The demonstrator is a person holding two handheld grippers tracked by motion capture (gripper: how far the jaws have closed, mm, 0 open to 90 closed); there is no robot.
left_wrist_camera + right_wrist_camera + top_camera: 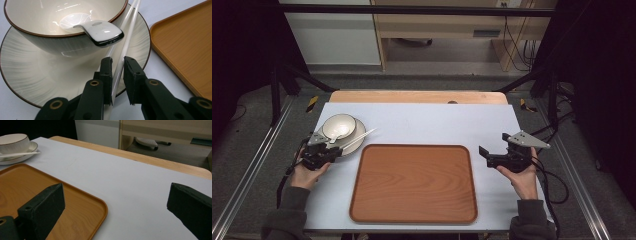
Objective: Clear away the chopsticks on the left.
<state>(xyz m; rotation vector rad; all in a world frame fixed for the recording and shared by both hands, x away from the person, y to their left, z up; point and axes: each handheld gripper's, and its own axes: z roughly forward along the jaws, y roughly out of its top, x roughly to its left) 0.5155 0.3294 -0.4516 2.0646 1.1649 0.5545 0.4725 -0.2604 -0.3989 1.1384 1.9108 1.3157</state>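
Note:
A white bowl (338, 125) (50, 22) with a brown rim stands on a pale ribbed plate (358, 131) (37, 77) at the table's left. A white ceramic spoon (100, 31) rests in the bowl, handle over the rim. Two white chopsticks (362, 137) (127, 37) lie across the plate's right side. My left gripper (334, 148) (117, 60) is at their near end, jaws closed narrowly around one chopstick; the other runs behind the left jaw. My right gripper (494, 144) (116, 202) is held open above the table beside the tray's right edge, with nothing between its jaws.
A large wooden tray (413, 182) (185, 50) (32, 185) lies in the middle of the pale blue mat (432, 122), just right of the plate. The wooden table edge (417, 96) runs along the back. Cables trail off the table's right side.

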